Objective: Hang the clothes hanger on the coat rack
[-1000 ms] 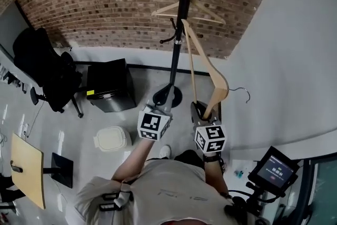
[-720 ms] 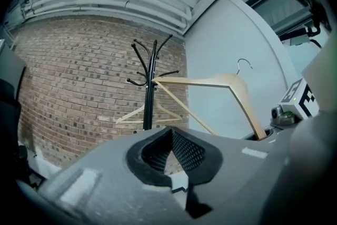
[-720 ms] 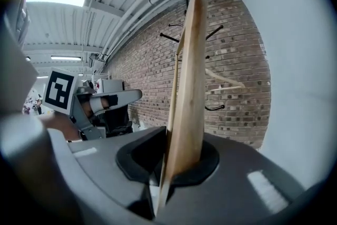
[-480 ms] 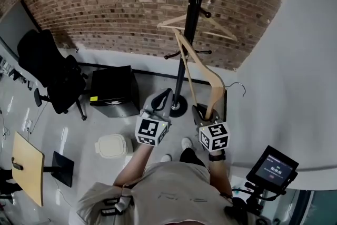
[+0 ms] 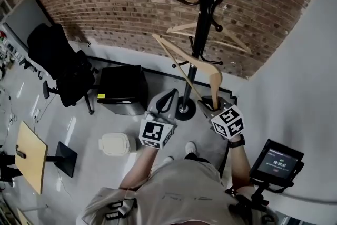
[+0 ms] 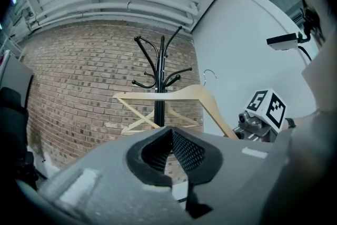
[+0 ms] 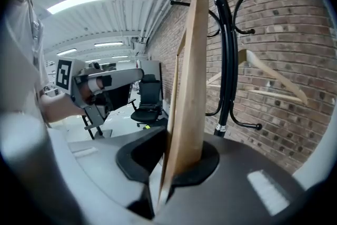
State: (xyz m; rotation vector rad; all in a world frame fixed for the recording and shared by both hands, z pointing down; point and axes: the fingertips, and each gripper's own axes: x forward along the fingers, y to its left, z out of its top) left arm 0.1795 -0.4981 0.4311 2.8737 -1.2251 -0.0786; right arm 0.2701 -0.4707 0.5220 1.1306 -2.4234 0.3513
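- Pinching one end of the wooden hanger (image 5: 176,51), my right tongs (image 5: 209,107) hold it just short of the coat rack (image 5: 202,23).
- From that grip, its long axis runs up between 10 and 11 o'clock in the head view, crossing the pole.
- Rack arms lie at 12 o'clock from my right tongs, the nearer hand.
- My left tongs (image 5: 167,98) are pressed together and empty, at 9 o'clock.

The right gripper (image 7: 176,163) is clamping a wooden hanger (image 7: 192,76) edge-on, just beside the black coat rack (image 7: 227,60), where a second hanger (image 7: 271,81) is hanging against the brick wall (image 7: 295,34).
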